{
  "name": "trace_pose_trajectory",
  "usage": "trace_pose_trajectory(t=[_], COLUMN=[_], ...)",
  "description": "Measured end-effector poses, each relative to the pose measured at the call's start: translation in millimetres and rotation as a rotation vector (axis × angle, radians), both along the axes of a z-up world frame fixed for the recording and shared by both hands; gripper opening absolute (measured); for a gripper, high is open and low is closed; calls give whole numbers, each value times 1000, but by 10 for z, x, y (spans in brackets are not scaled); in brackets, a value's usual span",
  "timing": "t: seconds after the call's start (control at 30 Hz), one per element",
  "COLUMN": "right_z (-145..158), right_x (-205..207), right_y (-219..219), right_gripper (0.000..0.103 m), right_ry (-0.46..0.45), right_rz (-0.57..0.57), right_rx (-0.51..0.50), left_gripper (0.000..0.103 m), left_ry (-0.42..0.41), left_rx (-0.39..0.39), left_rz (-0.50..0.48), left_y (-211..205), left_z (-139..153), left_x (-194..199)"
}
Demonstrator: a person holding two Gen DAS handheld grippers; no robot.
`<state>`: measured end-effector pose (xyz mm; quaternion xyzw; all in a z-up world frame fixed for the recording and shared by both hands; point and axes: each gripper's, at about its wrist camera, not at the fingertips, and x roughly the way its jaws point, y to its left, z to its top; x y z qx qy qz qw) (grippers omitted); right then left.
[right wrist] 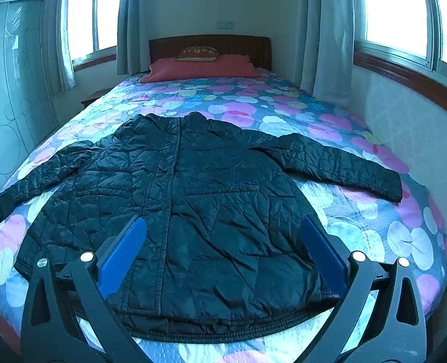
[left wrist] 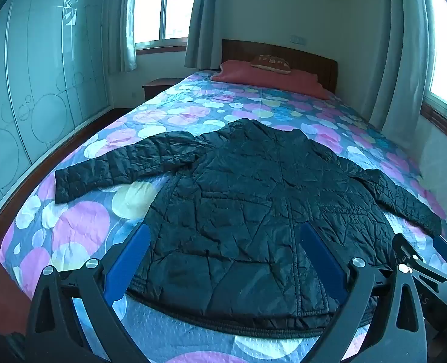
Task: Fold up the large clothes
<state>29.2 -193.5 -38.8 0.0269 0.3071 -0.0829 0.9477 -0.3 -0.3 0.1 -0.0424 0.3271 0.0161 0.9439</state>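
A black quilted jacket (left wrist: 253,199) lies flat on the bed, front up, zip closed, both sleeves spread out to the sides; it also shows in the right wrist view (right wrist: 211,205). My left gripper (left wrist: 223,257) is open and empty, hovering above the jacket's hem at its left half. My right gripper (right wrist: 223,251) is open and empty above the hem's right half. The right gripper also shows at the right edge of the left wrist view (left wrist: 426,260). The left sleeve (left wrist: 117,169) reaches toward the bed's left edge, the right sleeve (right wrist: 344,166) toward the wall.
The bed (left wrist: 81,227) has a purple bedspread with coloured circles. A red pillow (left wrist: 269,78) and a small cushion (left wrist: 272,63) lie by the wooden headboard. A wardrobe (left wrist: 42,75) stands left. A wall with a window sill (right wrist: 405,72) runs along the right side.
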Motion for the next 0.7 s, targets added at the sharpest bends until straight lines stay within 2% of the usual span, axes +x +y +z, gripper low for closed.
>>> trace_pose_trajectory(t=[0.7], right_z=[3], right_x=[-2], right_y=[24], right_gripper=[101], right_ry=[5], right_rz=[2], right_rx=[6], left_gripper=[99], left_ry=[4], left_rx=[9], left_rz=[-4], left_y=[-14], left_z=[5], left_x=[17])
